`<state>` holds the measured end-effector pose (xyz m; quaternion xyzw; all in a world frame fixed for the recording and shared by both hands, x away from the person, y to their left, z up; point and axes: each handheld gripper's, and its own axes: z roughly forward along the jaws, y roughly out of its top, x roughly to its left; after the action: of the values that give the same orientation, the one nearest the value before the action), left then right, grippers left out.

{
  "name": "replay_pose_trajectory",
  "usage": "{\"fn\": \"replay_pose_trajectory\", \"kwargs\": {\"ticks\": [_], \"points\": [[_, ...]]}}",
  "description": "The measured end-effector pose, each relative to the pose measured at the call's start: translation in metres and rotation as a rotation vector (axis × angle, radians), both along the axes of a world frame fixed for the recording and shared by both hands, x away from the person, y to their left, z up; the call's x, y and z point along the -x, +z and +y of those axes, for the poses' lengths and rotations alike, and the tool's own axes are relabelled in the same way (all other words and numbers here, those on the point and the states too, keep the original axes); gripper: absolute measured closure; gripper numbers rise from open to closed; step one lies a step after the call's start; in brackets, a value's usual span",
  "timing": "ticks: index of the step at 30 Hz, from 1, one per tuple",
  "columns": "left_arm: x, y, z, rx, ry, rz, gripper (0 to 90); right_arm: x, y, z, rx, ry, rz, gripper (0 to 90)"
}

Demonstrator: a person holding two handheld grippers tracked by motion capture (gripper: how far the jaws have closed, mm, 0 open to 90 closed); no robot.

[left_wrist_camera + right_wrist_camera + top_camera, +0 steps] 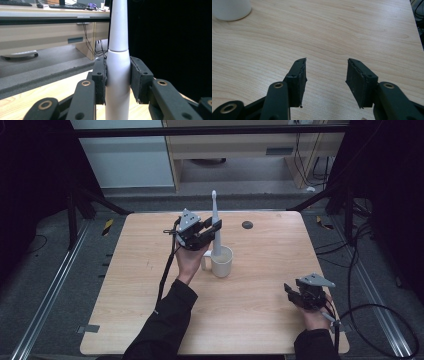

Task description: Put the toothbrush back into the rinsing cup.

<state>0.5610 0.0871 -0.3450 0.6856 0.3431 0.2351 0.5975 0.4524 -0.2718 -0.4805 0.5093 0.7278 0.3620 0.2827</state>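
Note:
A white electric toothbrush (pixel 214 205) stands upright, its lower end inside a cream mug (pixel 222 263) near the middle of the wooden table (pixel 260 320). My left gripper (pixel 213 231) is shut on the toothbrush handle (pixel 117 82), and both black pads press its sides just below the seam to the narrow neck. My right gripper (pixel 291 293) rests low over the table's front right, a good way from the mug. Its jaws (pixel 327 63) stand open with only bare wood between them. The mug's base (pixel 230 8) shows at the top left of the right gripper view.
A small dark round disc (pixel 247 224) lies on the table behind the mug. Black cables (pixel 380 320) trail over the floor to the right. A wooden desk (pixel 240 145) stands beyond the far edge.

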Motion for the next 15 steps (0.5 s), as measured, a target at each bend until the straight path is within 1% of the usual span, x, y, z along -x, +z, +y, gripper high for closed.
{"fn": "replay_pose_trajectory", "kwargs": {"ticks": [6, 15], "points": [[-0.005, -0.007, -0.006, -0.018, 0.003, 0.009, 66.9, 0.000, 0.000, 0.000, 0.005, 0.003, -0.002, 50.2], [-0.011, -0.020, -0.010, -0.058, 0.002, 0.039, 66.9, 0.000, -0.001, 0.000, 0.007, 0.005, 0.002, 50.4]]}}
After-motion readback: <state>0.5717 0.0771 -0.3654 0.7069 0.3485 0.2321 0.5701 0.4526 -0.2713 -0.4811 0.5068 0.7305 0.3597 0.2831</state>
